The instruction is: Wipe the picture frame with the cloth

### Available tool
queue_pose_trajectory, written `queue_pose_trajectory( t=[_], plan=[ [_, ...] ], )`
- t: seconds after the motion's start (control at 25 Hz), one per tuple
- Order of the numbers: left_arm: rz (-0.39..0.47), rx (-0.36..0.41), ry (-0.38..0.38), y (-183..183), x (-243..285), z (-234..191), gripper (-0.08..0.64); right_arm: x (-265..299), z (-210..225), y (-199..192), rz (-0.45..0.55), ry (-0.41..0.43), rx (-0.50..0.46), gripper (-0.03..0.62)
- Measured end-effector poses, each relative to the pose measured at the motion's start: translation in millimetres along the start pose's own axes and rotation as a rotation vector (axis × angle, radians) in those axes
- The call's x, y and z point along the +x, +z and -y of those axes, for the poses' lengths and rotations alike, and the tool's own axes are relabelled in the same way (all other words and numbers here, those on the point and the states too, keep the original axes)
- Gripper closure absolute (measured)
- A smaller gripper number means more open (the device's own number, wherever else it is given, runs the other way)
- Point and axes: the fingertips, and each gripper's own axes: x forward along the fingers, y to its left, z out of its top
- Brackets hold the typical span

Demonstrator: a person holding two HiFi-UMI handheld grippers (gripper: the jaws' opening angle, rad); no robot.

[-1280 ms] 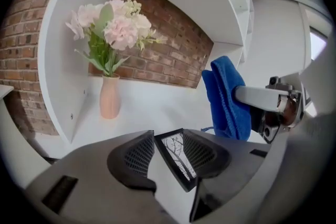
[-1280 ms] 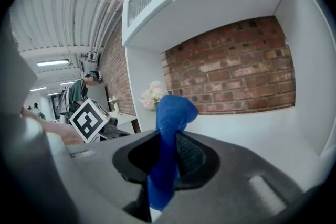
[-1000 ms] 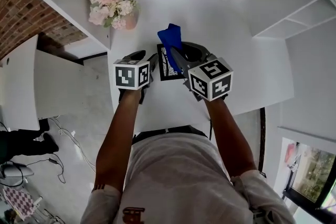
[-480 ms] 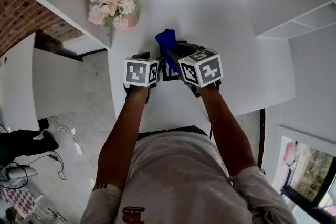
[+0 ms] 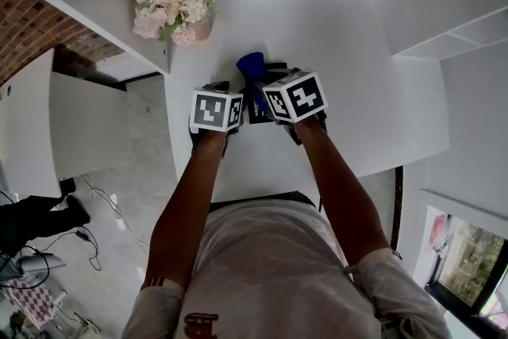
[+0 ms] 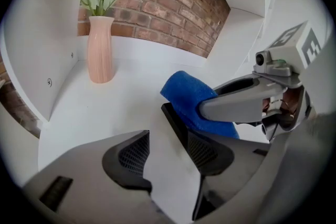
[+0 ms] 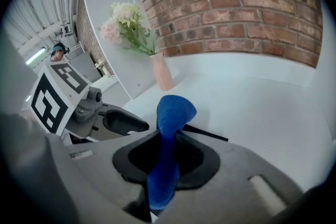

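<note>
Both hands have come down to the thin black-edged picture frame (image 6: 175, 124) on the white desk (image 5: 357, 52). The left hand-held gripper (image 6: 165, 157) has just been opening: its jaws are wide, with the frame's edge between them, unpressed. The right hand-held gripper (image 7: 164, 157) pinches the blue cloth (image 7: 174, 110) just above the frame. Left unclamped, the frame may slide or tip under the wipe.
</note>
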Motion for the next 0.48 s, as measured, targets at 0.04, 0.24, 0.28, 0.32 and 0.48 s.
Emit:
queue_pose_trajectory(
  t=[0.04, 0.24, 0.28, 0.32, 0.48],
  plan=[
    [0.000, 0.001, -0.001, 0.2, 0.1, 0.2, 0.339, 1.6, 1.1, -1.7, -0.011, -0.006, -0.002, 0.523],
    [0.001, 0.003, -0.005, 0.6, 0.5, 0.5, 0.336, 3.0, 10.7, -7.5, -0.046, -0.046, -0.011, 0.523],
    [0.001, 0.003, -0.006, 0.8, 0.6, 0.3, 0.336, 1.9, 13.5, -8.1, -0.048, -0.052, -0.007, 0.523],
    [0.001, 0.003, -0.007, 0.8, 0.5, 0.1, 0.336, 0.4, 16.6, -8.8, -0.049, -0.059, -0.002, 0.523],
    [0.001, 0.001, -0.011, 0.2, 0.5, -0.8, 0.336, -7.6, 31.9, -12.6, -0.048, -0.089, 0.022, 0.523]
  ],
)
